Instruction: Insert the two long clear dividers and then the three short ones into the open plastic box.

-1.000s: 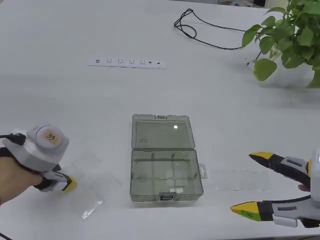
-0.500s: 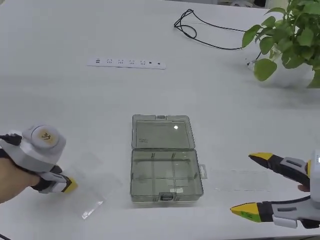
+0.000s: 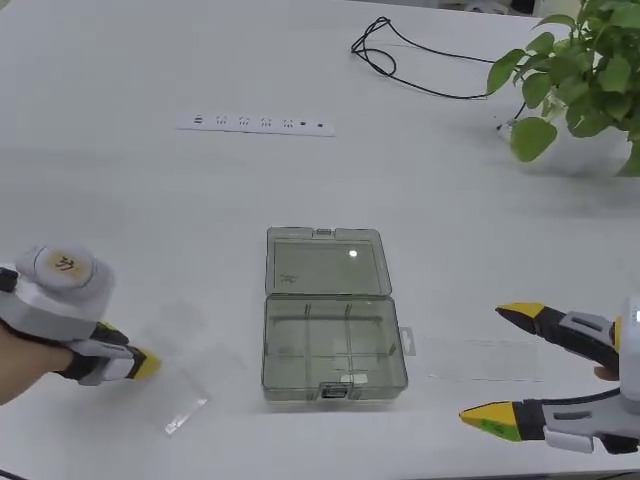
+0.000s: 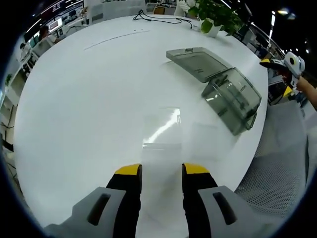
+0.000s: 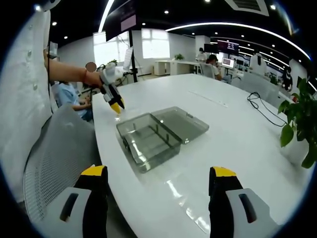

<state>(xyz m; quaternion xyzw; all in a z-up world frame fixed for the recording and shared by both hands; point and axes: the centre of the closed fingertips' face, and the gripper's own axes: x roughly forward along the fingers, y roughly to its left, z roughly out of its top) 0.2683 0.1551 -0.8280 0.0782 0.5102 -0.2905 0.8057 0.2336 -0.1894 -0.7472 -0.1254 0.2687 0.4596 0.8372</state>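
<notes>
One broad white table (image 3: 130,210) carries the whole scene, with a leafy plant (image 3: 575,70) off at its far right. Centre stage, the smoky plastic box (image 3: 300,384) sits open, its lid laid flat behind it. To its right hangs the right gripper (image 3: 503,365), jaws spread wide, holding nothing. Low on the left is the left gripper (image 3: 140,365), jaws parted only narrowly, also empty. A power strip (image 3: 255,124) lies well beyond the box. The clear dividers (image 3: 485,358) lie flat between box and right gripper, and another clear piece (image 3: 187,412) lies just beside the left gripper's tips
</notes>
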